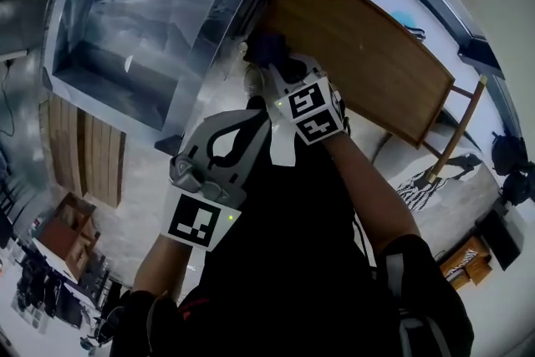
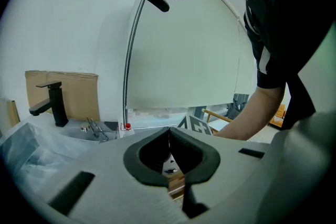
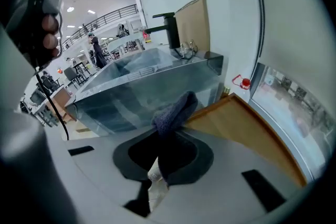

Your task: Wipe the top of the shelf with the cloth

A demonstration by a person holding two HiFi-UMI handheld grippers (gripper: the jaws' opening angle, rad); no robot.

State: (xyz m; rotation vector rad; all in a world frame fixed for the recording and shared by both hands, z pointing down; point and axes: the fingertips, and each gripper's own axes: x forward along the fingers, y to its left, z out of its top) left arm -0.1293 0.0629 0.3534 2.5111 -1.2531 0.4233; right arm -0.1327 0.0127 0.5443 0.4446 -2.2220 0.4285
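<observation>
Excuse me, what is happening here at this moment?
A person holds a gripper in each hand. The right gripper has its fingers closed on a dark cloth and holds it at a corner of the wooden shelf top. Whether the cloth touches the wood is unclear. The left gripper is shut and empty, away from the shelf.

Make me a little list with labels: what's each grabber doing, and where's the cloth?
Left gripper: shut, empty, near the person's body
Right gripper: shut on cloth
Cloth: dark, at the shelf corner by the sink
Shelf: wooden top
Contact: cannot tell if cloth touches shelf
</observation>
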